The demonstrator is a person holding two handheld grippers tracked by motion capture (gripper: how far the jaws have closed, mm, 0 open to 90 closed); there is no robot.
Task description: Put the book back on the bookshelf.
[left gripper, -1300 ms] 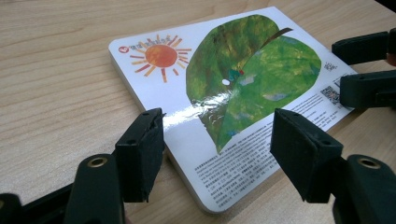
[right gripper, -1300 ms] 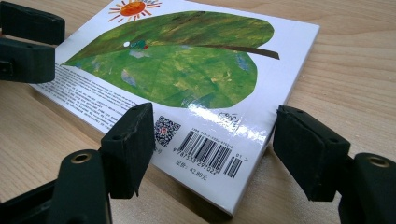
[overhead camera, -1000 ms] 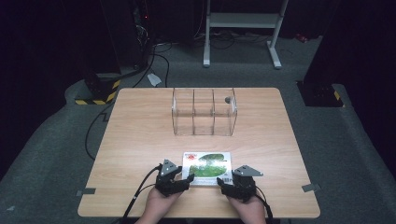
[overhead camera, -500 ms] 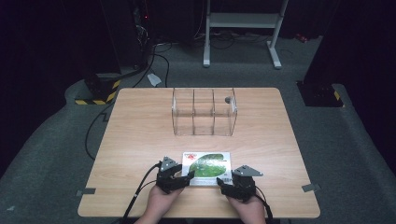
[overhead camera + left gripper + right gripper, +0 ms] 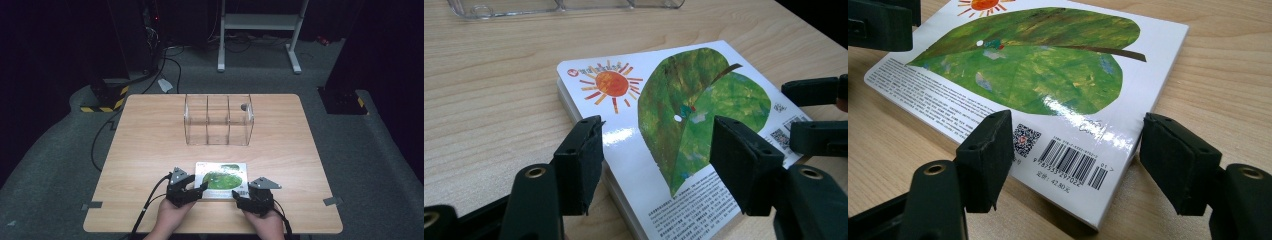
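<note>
The book (image 5: 221, 179) lies flat, back cover up, at the near edge of the tabletop (image 5: 150, 150), just where it was a second ago, well short of the clear divider box (image 5: 219, 120). Its long axis runs left to right across my view, barcode corner toward my right hand. My left gripper (image 5: 200, 189) has crept slightly closer to its left end while my right gripper (image 5: 237, 198) waits at the barcode corner; both are wide open and empty, so I judge the grasp hasn't begun.
</note>
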